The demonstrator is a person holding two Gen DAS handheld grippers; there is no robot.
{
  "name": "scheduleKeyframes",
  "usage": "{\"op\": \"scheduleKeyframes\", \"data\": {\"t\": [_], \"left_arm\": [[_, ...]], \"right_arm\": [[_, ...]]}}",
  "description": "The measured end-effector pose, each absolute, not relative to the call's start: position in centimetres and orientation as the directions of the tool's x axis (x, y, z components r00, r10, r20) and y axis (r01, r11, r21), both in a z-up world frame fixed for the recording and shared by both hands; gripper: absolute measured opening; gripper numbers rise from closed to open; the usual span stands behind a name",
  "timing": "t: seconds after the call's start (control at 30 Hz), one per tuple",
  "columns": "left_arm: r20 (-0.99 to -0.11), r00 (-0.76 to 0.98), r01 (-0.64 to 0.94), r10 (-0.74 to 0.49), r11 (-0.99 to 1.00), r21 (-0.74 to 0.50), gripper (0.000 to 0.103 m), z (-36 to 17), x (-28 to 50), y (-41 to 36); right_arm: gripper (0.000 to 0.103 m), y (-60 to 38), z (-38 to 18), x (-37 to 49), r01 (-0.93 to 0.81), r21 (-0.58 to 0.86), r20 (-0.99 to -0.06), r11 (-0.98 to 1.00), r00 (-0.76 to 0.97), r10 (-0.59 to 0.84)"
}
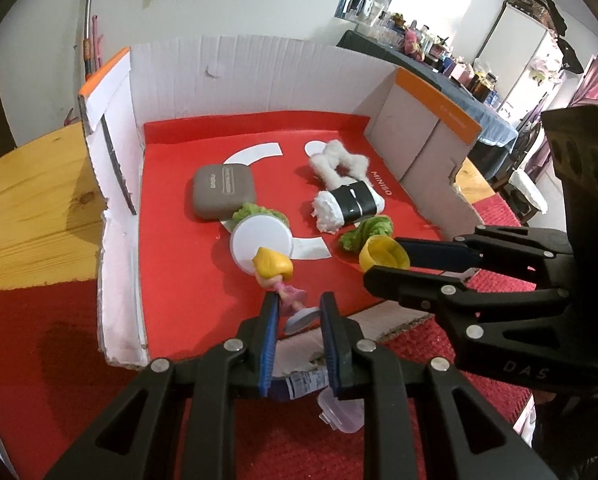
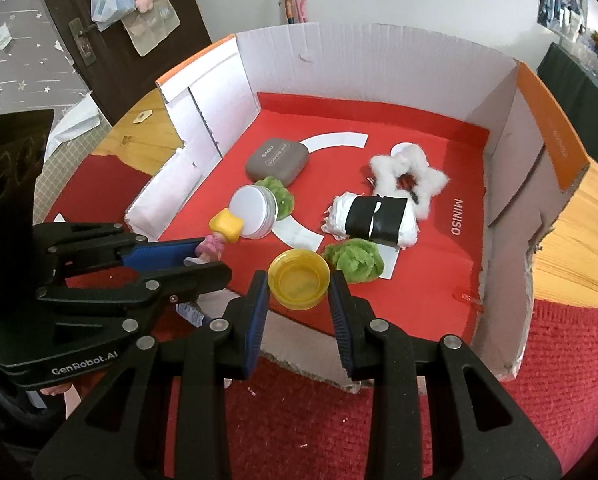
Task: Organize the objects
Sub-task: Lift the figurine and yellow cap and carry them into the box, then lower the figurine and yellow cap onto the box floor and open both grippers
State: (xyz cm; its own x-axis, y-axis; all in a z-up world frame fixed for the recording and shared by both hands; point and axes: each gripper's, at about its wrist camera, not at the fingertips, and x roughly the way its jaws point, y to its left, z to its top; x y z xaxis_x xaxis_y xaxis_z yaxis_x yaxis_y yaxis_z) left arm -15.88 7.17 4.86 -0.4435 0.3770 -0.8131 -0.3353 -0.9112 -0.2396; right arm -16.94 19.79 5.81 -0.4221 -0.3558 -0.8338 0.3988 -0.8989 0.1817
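Two grippers: black plastic frames with ribbed blue pads, both angled down over the near edge of the box.
Left gripper (image 1: pixel 297 312): closed on the doll figurine (image 1: pixel 277 276), pads pinching its pink body just above the pale round base; glossy yellow moulded hair points into the box.
Right gripper (image 2: pixel 299 292): closed on the yellow cap (image 2: pixel 299 279), a smooth translucent round plastic cup, hollow side up, pads against its two sides.
Box (image 2: pixel 339 60): shallow corrugated cardboard, white inner walls, orange strip on side flaps, torn near edge, matte red floor with white curved marks.
Grey case (image 1: pixel 223 191): rounded square, smooth, flat on the floor at the left.
White round tin (image 1: pixel 261 242): tipped on its side, touching a crinkly green tuft (image 1: pixel 255 212).
Black-banded roll (image 2: pixel 373 220): fluffy white ends, lying flat mid-box.
White fluffy ring (image 2: pixel 409 178): star-like, behind the roll.
Second green tuft (image 2: pixel 355 260): just beside the cap.
Surface: red woven cloth (image 2: pixel 559 360) over pale wood.
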Motion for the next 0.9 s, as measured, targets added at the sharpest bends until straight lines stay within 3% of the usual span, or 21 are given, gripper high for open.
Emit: {"op": "scheduleKeyframes", "data": {"t": [0.9], "left_arm": [[-0.827,-0.443,-0.316,0.347,-0.923,-0.218,0.022,3.8,-18.2,7.8]], "right_arm": [[0.029,21.5,3.6,-19.3,0.342,0.188,-0.842,-0.921,-0.426,-0.331]]}}
